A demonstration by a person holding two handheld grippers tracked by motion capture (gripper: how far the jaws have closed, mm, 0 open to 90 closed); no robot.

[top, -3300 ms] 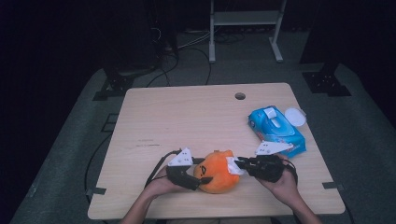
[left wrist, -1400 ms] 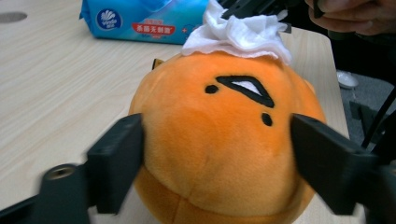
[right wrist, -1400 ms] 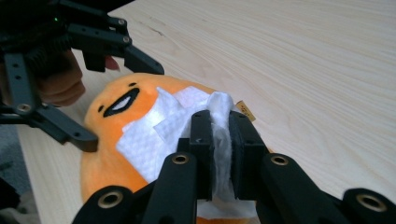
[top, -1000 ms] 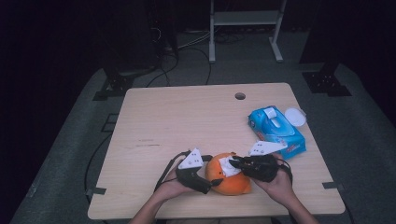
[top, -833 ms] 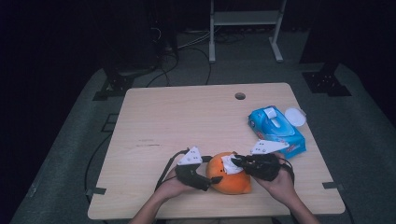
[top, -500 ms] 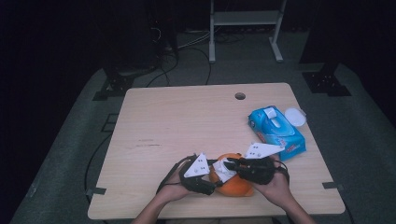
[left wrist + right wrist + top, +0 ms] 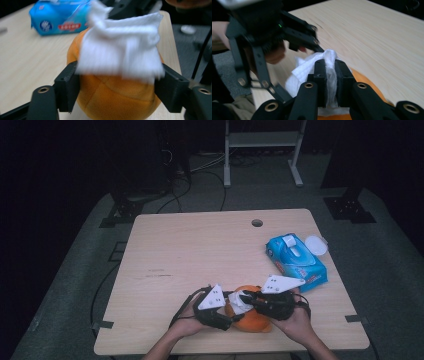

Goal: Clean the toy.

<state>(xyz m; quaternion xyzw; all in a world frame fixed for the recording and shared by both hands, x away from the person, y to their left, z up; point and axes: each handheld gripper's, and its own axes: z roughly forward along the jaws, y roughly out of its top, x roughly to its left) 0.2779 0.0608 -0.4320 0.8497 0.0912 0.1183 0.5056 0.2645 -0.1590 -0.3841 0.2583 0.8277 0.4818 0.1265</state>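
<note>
An orange plush toy [image 7: 254, 321] lies near the table's front edge. My left gripper [image 7: 228, 318] grips it from the left. In the left gripper view the two jaws press its sides [image 7: 115, 97]; they closed on it and have just eased open slightly. A white wipe [image 7: 241, 300] lies draped over the top of the toy [image 7: 120, 55]. My right gripper [image 7: 250, 298] comes in from the right and is shut on a bunched fold of that wipe [image 7: 305, 71]. Its jaws [image 7: 330, 71] pinch the fold above the orange surface [image 7: 365, 80].
A blue pack of wet wipes [image 7: 296, 262] lies at the table's right side, its white lid [image 7: 316, 245] beside it. A cable hole [image 7: 257, 223] sits near the far edge of the wooden table [image 7: 200, 250]. Stand legs and cables lie on the floor beyond.
The left gripper has closed from wide open onto the orange toy. Both hands and the toy have shifted slightly toward the front edge, with the wipe still pinched in the right gripper.
</note>
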